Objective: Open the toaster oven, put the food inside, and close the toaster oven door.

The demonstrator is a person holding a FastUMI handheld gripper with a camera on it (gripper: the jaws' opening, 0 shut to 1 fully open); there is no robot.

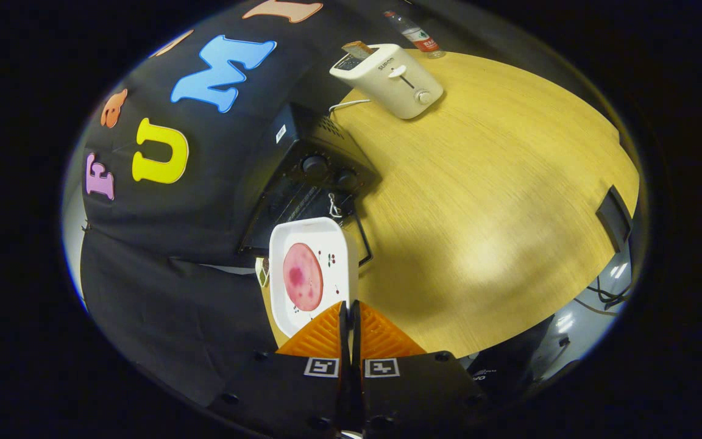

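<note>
The white tray (pixel 339 244) with its pink round slice of food (pixel 303 276) looks light, stiff and slippery; its near rim is the sensible hold, and the gripper (pixel 349 314) seems pressed together on that rim. It sits just ahead of the black toaster oven (pixel 311 177). Beyond the oven stand a white toaster (pixel 390 79) and a bottle (pixel 415 33) on the wooden surface (pixel 497 201).

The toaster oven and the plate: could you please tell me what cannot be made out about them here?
- Toaster oven: its inside is hidden; the plate covers the opening.
- Plate's near rim: hidden behind the tool's closed fingers.
- Round pink food: kind unclear, too small.
</note>
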